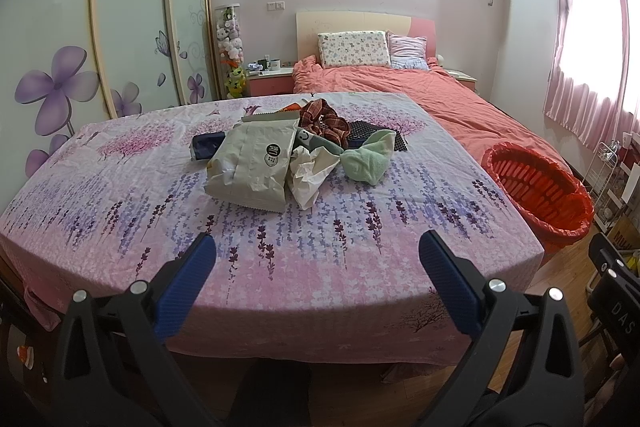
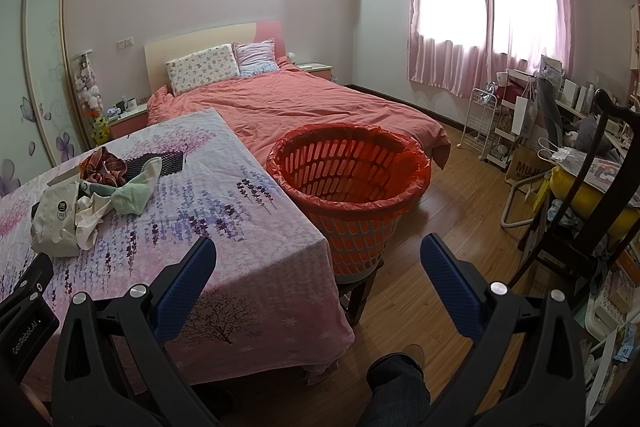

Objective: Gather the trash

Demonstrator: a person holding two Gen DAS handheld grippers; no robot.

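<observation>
Bare tablecloth (image 1: 280, 235) lies open before the trash pile (image 1: 280, 155); the red basket (image 2: 348, 183) flanks the table's right edge.

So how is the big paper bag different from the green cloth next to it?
The paper bag is beige with a black round label; the green cloth is mint and plain. The bag is bigger and crinkly, the cloth smaller and soft, bunched. Both lie in the same pile on the flowery table.

A table under a lavender-print cloth (image 1: 280, 251) carries a heap: paper bag (image 1: 252, 167), crumpled paper (image 1: 310, 173), green cloth (image 1: 370, 157)
</observation>
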